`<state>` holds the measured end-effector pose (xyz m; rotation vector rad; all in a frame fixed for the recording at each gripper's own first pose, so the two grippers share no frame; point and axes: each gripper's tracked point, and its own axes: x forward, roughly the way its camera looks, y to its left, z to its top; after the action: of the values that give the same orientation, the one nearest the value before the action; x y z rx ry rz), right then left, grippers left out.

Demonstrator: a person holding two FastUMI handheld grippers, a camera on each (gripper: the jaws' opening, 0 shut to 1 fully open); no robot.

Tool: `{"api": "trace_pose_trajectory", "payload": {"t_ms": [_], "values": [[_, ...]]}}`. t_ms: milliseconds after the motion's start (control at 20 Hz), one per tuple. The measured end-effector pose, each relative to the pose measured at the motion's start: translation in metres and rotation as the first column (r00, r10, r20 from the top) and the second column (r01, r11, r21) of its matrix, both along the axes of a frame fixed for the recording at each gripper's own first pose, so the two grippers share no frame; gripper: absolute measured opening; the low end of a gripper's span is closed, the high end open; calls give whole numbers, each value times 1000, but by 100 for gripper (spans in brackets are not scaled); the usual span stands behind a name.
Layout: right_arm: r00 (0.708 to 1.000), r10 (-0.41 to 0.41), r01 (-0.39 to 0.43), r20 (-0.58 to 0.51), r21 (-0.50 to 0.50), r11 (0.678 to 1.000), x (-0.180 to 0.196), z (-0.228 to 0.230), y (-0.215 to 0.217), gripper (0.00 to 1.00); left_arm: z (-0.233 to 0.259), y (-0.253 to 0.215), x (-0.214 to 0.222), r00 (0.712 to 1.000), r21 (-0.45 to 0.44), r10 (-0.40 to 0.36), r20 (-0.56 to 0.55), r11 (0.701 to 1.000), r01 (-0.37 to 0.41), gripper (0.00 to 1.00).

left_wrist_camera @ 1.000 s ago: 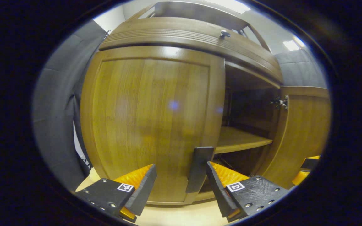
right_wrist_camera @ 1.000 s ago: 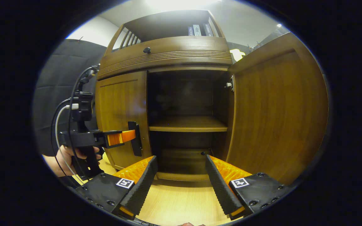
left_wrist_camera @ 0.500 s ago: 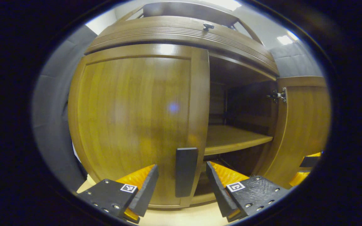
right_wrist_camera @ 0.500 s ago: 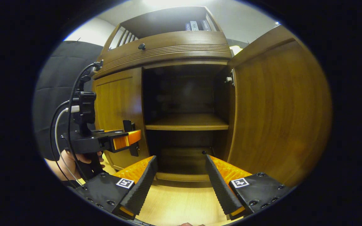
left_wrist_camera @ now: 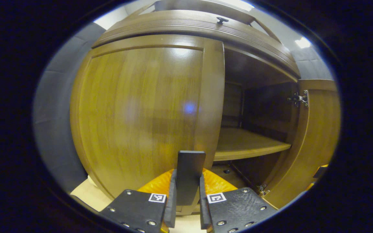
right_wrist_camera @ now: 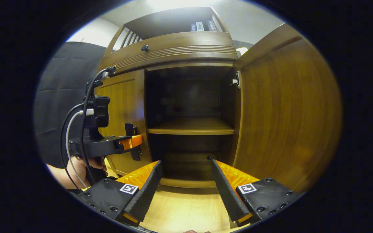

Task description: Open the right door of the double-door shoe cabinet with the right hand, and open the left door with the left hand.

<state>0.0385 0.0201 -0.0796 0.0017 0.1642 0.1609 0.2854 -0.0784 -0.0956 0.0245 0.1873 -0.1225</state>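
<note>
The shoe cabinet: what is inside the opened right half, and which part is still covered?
Inside the shoe cabinet, one bare wooden shelf crosses the dark opening; no shoes show. The left door covers the left half, with the left gripper shut on its handle.

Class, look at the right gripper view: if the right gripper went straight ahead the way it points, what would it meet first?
Probably nothing near: the right gripper points into the open cabinet, likely passing under the shelf toward the dark back wall; depth is unclear.

Lower end of the handle (left_wrist_camera: 188,181) hidden between the left gripper (left_wrist_camera: 186,210) fingers; door panel (left_wrist_camera: 141,113) blurred, grain indistinct; objects on the top shelf (right_wrist_camera: 201,26), possibly books, too small to identify.
</note>
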Motion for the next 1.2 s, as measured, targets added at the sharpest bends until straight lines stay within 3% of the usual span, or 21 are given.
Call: {"api": "trace_pose_trajectory", "payload": {"t_ms": [150,250,450,1200], "values": [[1000,8,-8,-8,-2,1000,-1,-1,2,96,-10,3,0,1000,53,12,-18,999,-11,27],[1000,17,-17,-2,-10,1000,-4,-1,3,93,-9,4,0,1000,35,11,-14,999,-11,26],[999,46,-46,-7,-12,999,-9,-4,10,93,-10,3,-1,1000,42,10,-15,999,-10,7],[1000,1,-1,-30,2,1000,-33,-8,3,96,-1,14,-51,998,26,-51,-21,998,52,8]]}}
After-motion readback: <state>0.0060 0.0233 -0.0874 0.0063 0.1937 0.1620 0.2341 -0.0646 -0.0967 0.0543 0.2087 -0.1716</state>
